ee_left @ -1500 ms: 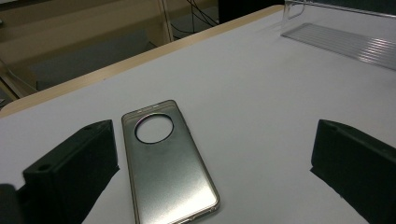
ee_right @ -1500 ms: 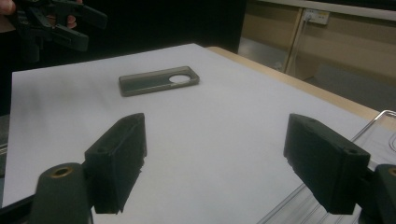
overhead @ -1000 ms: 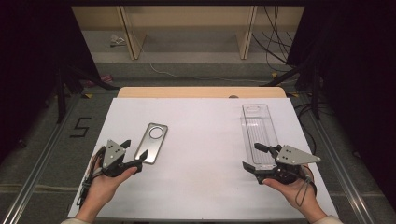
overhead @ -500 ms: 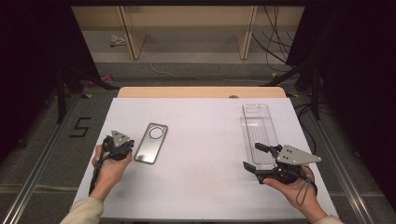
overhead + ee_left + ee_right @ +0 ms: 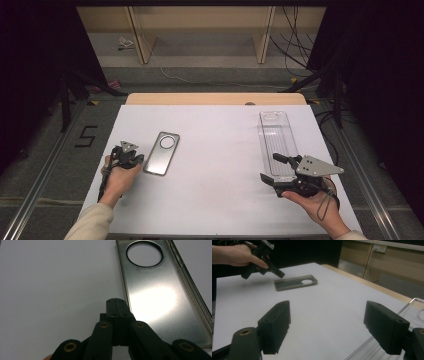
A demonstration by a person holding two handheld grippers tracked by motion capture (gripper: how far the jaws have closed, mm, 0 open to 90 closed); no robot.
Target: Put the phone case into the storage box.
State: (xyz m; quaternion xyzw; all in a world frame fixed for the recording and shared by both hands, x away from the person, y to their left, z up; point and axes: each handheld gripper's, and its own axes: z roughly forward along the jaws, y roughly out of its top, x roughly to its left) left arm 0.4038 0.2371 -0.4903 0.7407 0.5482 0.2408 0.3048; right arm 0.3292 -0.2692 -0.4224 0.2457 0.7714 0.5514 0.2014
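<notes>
The phone case (image 5: 160, 297) lies flat on the bench (image 5: 215, 150); the left gripper (image 5: 117, 305), jaws closed on nothing, could skid it; the right gripper (image 5: 334, 325) hangs wide open, empty.

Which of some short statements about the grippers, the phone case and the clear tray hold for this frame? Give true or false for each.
1. The left gripper has its jaws closed together with nothing between them. True.
2. The right gripper has its jaws closed. False: they stand wide apart, with bare table between them.
3. The phone case lies flat on the white table, its round cut-out at the far end. True.
4. The left gripper is lifting the phone case. False: the case rests on the table, and the closed jaws are beside its near left edge.
5. The clear tray lies on the person's left side of the table. False: it lies on the right side, just beyond the right gripper.
</notes>
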